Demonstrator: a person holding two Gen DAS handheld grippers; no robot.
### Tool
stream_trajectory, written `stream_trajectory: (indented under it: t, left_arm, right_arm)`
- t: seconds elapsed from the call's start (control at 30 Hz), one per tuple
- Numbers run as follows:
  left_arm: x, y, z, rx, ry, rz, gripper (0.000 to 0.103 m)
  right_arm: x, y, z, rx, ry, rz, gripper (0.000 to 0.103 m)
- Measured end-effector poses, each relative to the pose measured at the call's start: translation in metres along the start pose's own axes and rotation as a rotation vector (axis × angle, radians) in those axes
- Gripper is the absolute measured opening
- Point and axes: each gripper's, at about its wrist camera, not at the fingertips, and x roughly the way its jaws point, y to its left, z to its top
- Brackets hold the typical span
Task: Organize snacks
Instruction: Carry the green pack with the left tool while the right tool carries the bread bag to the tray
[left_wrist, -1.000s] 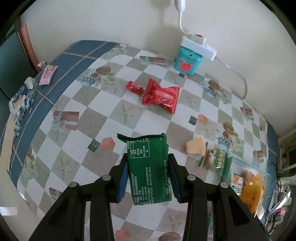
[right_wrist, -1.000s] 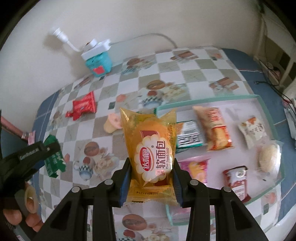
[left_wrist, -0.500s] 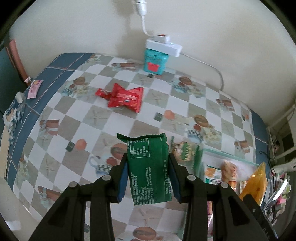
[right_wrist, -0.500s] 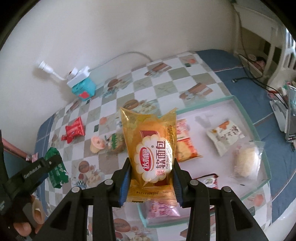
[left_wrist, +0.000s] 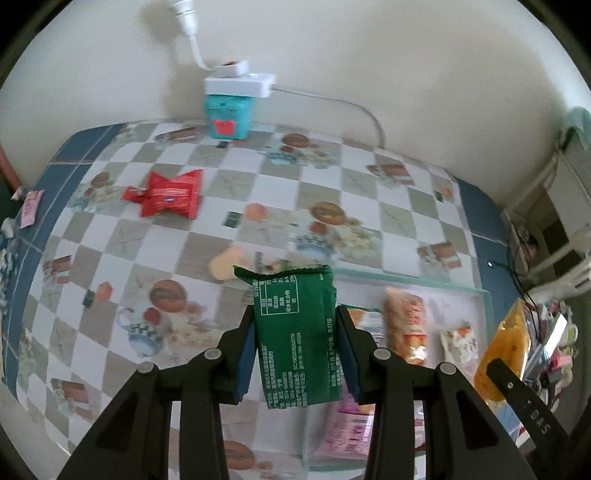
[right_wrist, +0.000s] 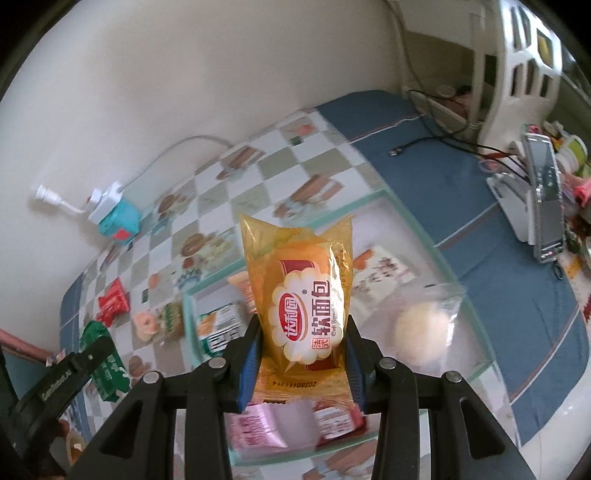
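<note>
- Left hand-held gripper (left_wrist: 295, 354) is clamping a green packet (left_wrist: 295, 332) printed with small white text.
- Right hand-held gripper (right_wrist: 301, 363) is gripping a yellow bread bag (right_wrist: 303, 306) reading "软面包", at 12 o'clock.

Both cams were wrist-mounted fisheyes that looked steeply down along their own fingers at the checkered tablecloth (left_wrist: 236, 192), from fairly close above. Left wrist view faced the wall, teal box (left_wrist: 228, 117) top centre, tray (left_wrist: 487, 300) cut off at lower right. Right wrist view sat over the tray (right_wrist: 436, 251), wall upper left, same teal box (right_wrist: 119, 224) far left. Shared ground: tray, teal box, red packets (left_wrist: 168, 194) (right_wrist: 112, 304). Each cam caught the other tool at frame edge: right gripper's yellow bread pack (left_wrist: 506, 347) in the left view, left gripper's green packet (right_wrist: 105, 363) in the right view.
</note>
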Motion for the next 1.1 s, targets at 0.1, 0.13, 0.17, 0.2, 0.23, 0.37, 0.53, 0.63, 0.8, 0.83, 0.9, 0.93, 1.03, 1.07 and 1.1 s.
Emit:
stream_trajectory:
  t: [0.1, 0.13, 0.17, 0.2, 0.23, 0.37, 0.53, 0.63, 0.8, 0.83, 0.9, 0.93, 1.03, 1.07, 1.1]
  left_arm:
    - [0.002, -0.018, -0.002, 0.033, 0.004, -0.009, 0.042]
    - [0.004, -0.025, -0.003, 0.047, 0.007, -0.012, 0.042]
    - [0.005, -0.032, -0.005, 0.060, 0.010, -0.016, 0.042]
    - [0.005, -0.037, -0.006, 0.070, 0.013, -0.021, 0.042]
    - [0.007, -0.043, -0.007, 0.083, 0.020, -0.031, 0.042]
    - [0.014, -0.061, -0.011, 0.107, 0.055, -0.087, 0.042]
    - [0.027, -0.074, -0.017, 0.117, 0.104, -0.127, 0.042]
    - [0.035, -0.080, -0.021, 0.125, 0.126, -0.126, 0.042]
    - [0.049, -0.085, -0.026, 0.128, 0.180, -0.156, 0.042]
    - [0.051, -0.086, -0.027, 0.130, 0.187, -0.158, 0.042]
    - [0.054, -0.089, -0.029, 0.135, 0.197, -0.158, 0.042]
    - [0.055, -0.090, -0.029, 0.139, 0.201, -0.157, 0.042]
    - [0.059, -0.095, -0.032, 0.155, 0.216, -0.162, 0.042]
    - [0.060, -0.097, -0.034, 0.160, 0.224, -0.168, 0.042]
    - [0.061, -0.099, -0.035, 0.163, 0.233, -0.180, 0.042]
  right_arm:
    - [0.001, -0.011, 0.005, 0.015, 0.000, -0.020, 0.043]
    - [0.002, -0.015, 0.006, 0.018, 0.001, -0.023, 0.043]
    - [0.004, -0.017, 0.007, 0.022, 0.003, -0.026, 0.043]
    - [0.005, -0.020, 0.009, 0.025, 0.004, -0.030, 0.043]
    - [0.006, -0.022, 0.010, 0.026, 0.005, -0.033, 0.043]
    - [0.014, -0.031, 0.014, 0.036, 0.013, -0.042, 0.043]
    - [0.024, -0.038, 0.017, 0.046, 0.025, -0.041, 0.043]
    - [0.032, -0.037, 0.016, 0.040, 0.038, -0.036, 0.043]
    - [0.043, -0.036, 0.015, 0.031, 0.062, -0.036, 0.043]
    - [0.044, -0.036, 0.014, 0.031, 0.065, -0.039, 0.043]
    - [0.044, -0.037, 0.014, 0.032, 0.067, -0.044, 0.043]
    - [0.044, -0.039, 0.014, 0.035, 0.069, -0.049, 0.043]
    - [0.045, -0.042, 0.014, 0.045, 0.073, -0.056, 0.043]
    - [0.045, -0.043, 0.014, 0.048, 0.073, -0.055, 0.043]
    - [0.044, -0.044, 0.015, 0.048, 0.073, -0.055, 0.043]
